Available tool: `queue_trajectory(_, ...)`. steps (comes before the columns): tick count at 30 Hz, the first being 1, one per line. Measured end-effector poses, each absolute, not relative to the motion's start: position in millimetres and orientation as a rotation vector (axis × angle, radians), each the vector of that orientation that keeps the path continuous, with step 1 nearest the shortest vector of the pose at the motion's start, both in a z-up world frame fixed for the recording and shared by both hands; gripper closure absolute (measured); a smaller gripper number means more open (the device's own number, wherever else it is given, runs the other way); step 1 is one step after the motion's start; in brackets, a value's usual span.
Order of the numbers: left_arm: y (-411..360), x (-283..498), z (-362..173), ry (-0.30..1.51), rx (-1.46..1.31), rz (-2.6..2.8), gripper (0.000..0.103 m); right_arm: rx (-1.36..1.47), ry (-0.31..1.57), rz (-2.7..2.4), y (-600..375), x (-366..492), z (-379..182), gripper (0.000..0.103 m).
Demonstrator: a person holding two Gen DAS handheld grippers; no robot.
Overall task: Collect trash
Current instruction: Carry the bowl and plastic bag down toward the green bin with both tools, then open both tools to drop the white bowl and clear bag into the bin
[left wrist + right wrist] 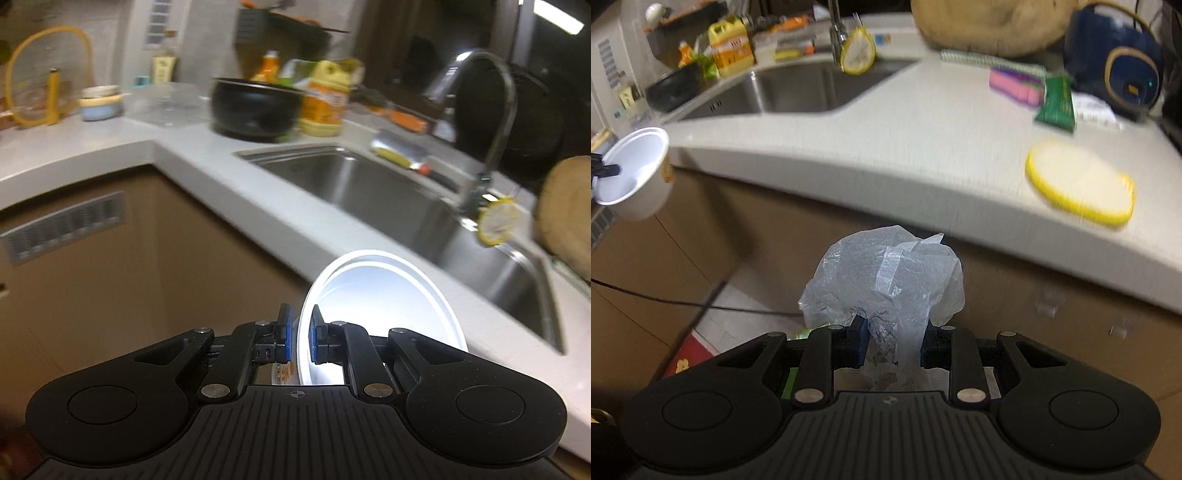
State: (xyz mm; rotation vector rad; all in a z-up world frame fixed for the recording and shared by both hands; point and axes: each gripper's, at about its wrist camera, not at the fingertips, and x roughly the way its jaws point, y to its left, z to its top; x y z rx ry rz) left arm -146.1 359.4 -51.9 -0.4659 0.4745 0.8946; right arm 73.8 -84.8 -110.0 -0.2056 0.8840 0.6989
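So the left gripper (299, 339) has its two blue pads clamped tight on the rim of a white paper cup (380, 306), one pad outside the wall and one inside. The cup is tipped so you look straight into its empty white inside, and it hangs in the air in front of the brown cabinet (92, 266), just below the edge of the pale countertop (207, 173). From the right wrist view the same cup (631, 166) shows up far left, and you can make out an orange print on its outer side. The right gripper (892, 347) is closed on a crumpled wad of clear plastic wrap (886, 280), which bulges up above the fingers and trails down between them; it's also held out in front of the cabinet, below the counter edge. Up on the counter there's a steel sink (369, 184) with a curved faucet (491, 110), a black bowl (255, 107) and a yellow jug (325, 99) behind the sink, a round yellow-edged sponge (1078, 184) lying flat, a green packet (1056, 107) and some pink sponges (1015, 86). Everything in the background is pretty blurry.
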Motion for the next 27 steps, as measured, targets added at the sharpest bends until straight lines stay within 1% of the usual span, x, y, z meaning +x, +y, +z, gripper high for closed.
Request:
queue_trajectory(5,392.8,-173.6,-70.0,0.508,-0.427,1.037,0.091,-0.196,0.949,0.677,-81.3,70.0,-130.4,0.078)
queue_trajectory(8,412.9,-192.8,-78.6,0.524,-0.457,1.120,0.091,-0.205,0.967,0.675,-73.6,65.7,-137.8,0.078)
queue_trajectory(10,414.5,-201.0,-82.8,0.541,-0.470,1.123,0.091,-0.207,0.977,0.674,-69.1,63.5,-141.9,0.078)
queue_trajectory(12,405.5,-194.7,-93.4,0.602,-0.461,1.043,0.091,-0.208,0.989,0.668,-66.3,63.9,-146.4,0.078)
queue_trajectory(16,365.4,-164.3,-137.8,0.773,-0.517,0.763,0.091,-0.222,1.029,0.633,-60.9,64.7,-159.0,0.078)
queue_trajectory(23,252.5,-87.1,-245.3,1.132,-0.558,0.341,0.091,-0.244,1.070,0.550,-69.6,67.1,-168.1,0.078)
queue_trajectory(27,202.0,-49.4,-298.0,1.252,-0.575,0.241,0.090,-0.235,1.093,0.491,-83.6,66.2,-173.2,0.078)
